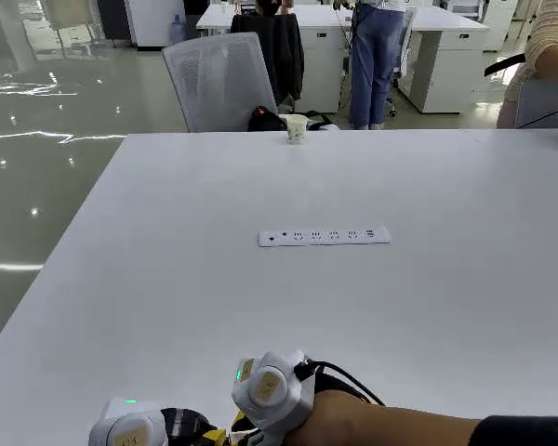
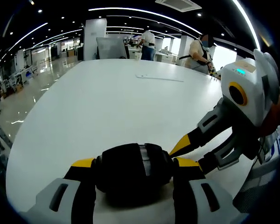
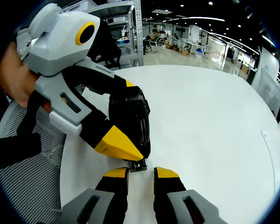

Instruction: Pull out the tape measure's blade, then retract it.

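The left gripper [image 2: 135, 163] clamps the hard, smooth tape measure [image 2: 130, 176]; the right gripper [image 3: 141, 173], jaws parted, faces its thin blade hook [image 3: 136, 165] at twelve o'clock, the likely pinch point.

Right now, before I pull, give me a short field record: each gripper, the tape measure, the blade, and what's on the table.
left gripper: shut on the tape measure, held just above the table
right gripper: open, tips just short of the case mouth
blade hook: at the case mouth, just ahead of the right gripper's tips, not gripped
blade: none drawn out yet
table: white; power strip mid-table, cup at the far edge
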Demonstrator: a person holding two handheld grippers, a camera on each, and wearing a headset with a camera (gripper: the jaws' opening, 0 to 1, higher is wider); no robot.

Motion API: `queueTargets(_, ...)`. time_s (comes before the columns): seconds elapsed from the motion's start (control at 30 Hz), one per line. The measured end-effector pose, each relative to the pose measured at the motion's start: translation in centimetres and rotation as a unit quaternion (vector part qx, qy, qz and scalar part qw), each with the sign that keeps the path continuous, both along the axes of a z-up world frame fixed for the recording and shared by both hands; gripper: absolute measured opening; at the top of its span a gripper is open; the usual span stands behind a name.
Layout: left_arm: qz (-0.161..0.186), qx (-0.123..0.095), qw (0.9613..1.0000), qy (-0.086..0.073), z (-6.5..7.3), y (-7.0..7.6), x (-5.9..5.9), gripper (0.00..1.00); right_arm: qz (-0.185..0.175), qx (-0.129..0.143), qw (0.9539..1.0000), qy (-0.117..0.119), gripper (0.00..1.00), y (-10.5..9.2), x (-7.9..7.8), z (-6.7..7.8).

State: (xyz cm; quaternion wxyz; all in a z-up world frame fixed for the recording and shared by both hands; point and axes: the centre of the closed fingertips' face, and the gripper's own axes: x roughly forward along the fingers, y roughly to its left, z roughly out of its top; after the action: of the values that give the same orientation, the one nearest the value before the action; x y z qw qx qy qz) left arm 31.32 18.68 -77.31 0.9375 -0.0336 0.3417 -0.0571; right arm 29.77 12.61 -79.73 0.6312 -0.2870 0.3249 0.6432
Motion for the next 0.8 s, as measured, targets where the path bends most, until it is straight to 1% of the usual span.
queueTargets(0.07,0.001,-0.005,1.0000,-0.005,0.3,0.1,0.1,0.62,-0.003,0.002,1.0000,-0.001,0.19,-0.4,0.0,0.4)
queueTargets(0.13,0.002,-0.009,0.9999,-0.004,0.5,0.1,0.2,0.63,-0.004,0.004,1.0000,-0.004,0.19,-0.8,0.1,0.6)
queueTargets(0.2,0.002,-0.019,0.9998,-0.007,0.7,0.0,0.4,0.66,-0.007,0.004,0.9999,-0.007,0.19,-1.2,0.2,0.8)
queueTargets(0.23,0.001,-0.020,0.9998,-0.007,0.7,0.0,0.4,0.67,-0.008,0.004,0.9999,-0.007,0.19,-1.4,0.2,0.9)
queueTargets(0.3,-0.003,-0.022,0.9997,-0.008,0.9,-0.1,0.4,0.72,-0.012,0.004,0.9999,-0.009,0.20,-1.9,0.3,1.1)
queueTargets(0.43,-0.010,-0.037,0.9992,-0.009,1.0,-0.3,0.1,0.83,-0.016,0.009,0.9997,-0.018,0.22,-2.8,0.4,1.9)
queueTargets(0.47,-0.011,-0.044,0.9989,-0.010,1.1,-0.4,0.1,0.88,-0.023,0.015,0.9995,-0.016,0.22,-3.0,0.4,2.1)
queueTargets(0.53,-0.002,-0.076,0.9968,-0.026,1.7,-0.6,0.4,0.98,-0.032,0.021,0.9992,-0.010,0.23,-3.5,0.2,2.4)
queueTargets(0.57,-0.001,-0.078,0.9968,-0.020,1.7,-0.5,0.1,0.99,-0.034,0.022,0.9991,-0.011,0.23,-3.8,0.2,2.4)
queueTargets(0.6,-0.008,-0.081,0.9963,-0.026,2.0,-0.6,0.2,0.99,-0.035,0.022,0.9991,-0.011,0.23,-4.2,0.0,2.3)
queueTargets(0.67,-0.021,-0.081,0.9961,-0.031,2.2,-0.8,0.2,0.99,-0.039,0.023,0.9989,-0.010,0.24,-4.7,-0.1,2.4)
queueTargets(0.73,-0.043,-0.071,0.9958,-0.039,2.4,-1.0,0.2,0.99,-0.046,0.025,0.9986,-0.009,0.25,-5.4,-0.2,2.4)
queueTargets(0.8,-0.057,-0.069,0.9954,-0.033,2.3,-1.2,-0.1,0.99,-0.056,0.030,0.9979,-0.009,0.25,-6.0,-0.2,2.7)
